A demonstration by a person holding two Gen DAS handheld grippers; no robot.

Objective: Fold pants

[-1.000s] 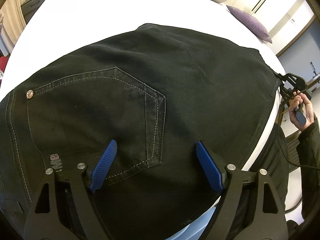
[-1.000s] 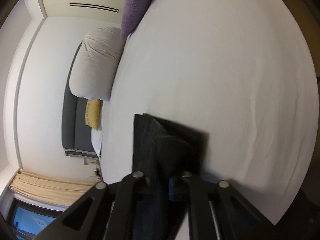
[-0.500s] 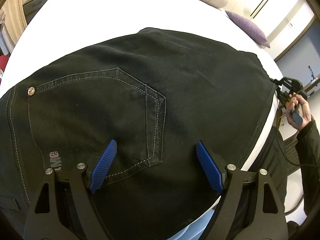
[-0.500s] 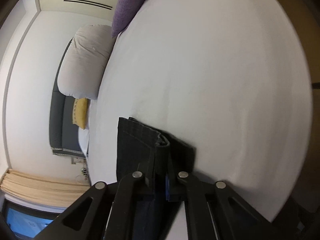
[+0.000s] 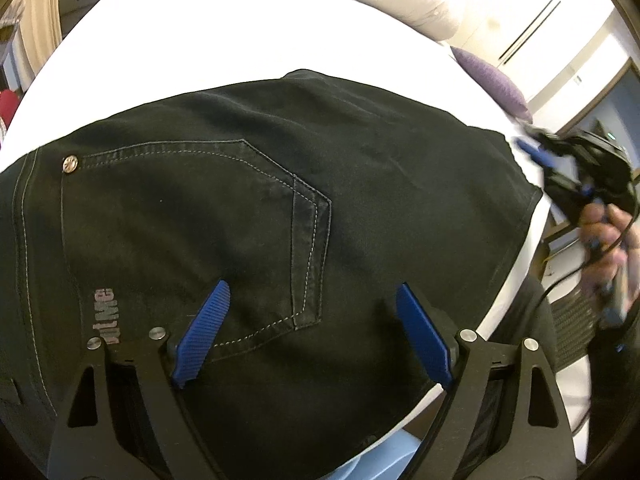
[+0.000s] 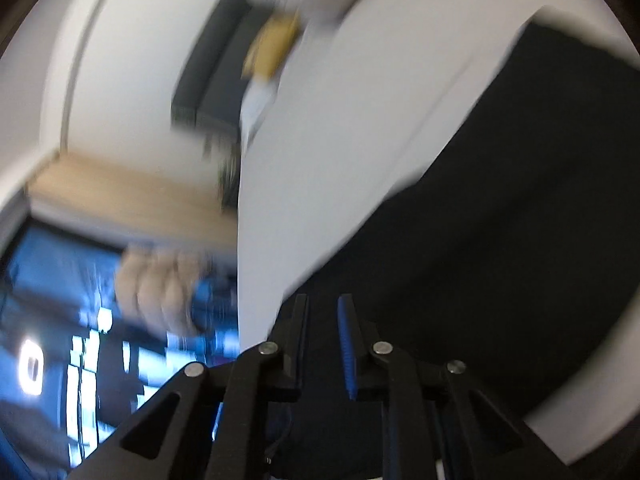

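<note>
A: Left wrist view. Black pants spread flat across white bed, filling most of the frame; back pocket with pale stitching and a metal rivet facing up. Grey-white pillow and purple cushion at the far side of the bed. Nothing lying on top of the fabric.

B: Left gripper?

A: Blue pads spread wide, poised over the seat of the pants, nothing between them. Contact between pad tips and fabric: cannot tell.

B: Anything else there?

A: At right edge, blurred, right gripper held by a hand just past the pants' far end, clear of the cloth.

B: Right wrist view.

A: Heavily motion-blurred. Pants seen as a dark slab on the bed, running from the fingers toward upper right. Shown only here: dark headboard, yellow cushion, window at lower left, plus the other hand.

B: Right gripper state?

A: Jaws parted by a narrow gap, just been opening. One blue pad edge-on, dark cloth seen behind the gap. No fabric pinched between the pads; nothing gripped.
</note>
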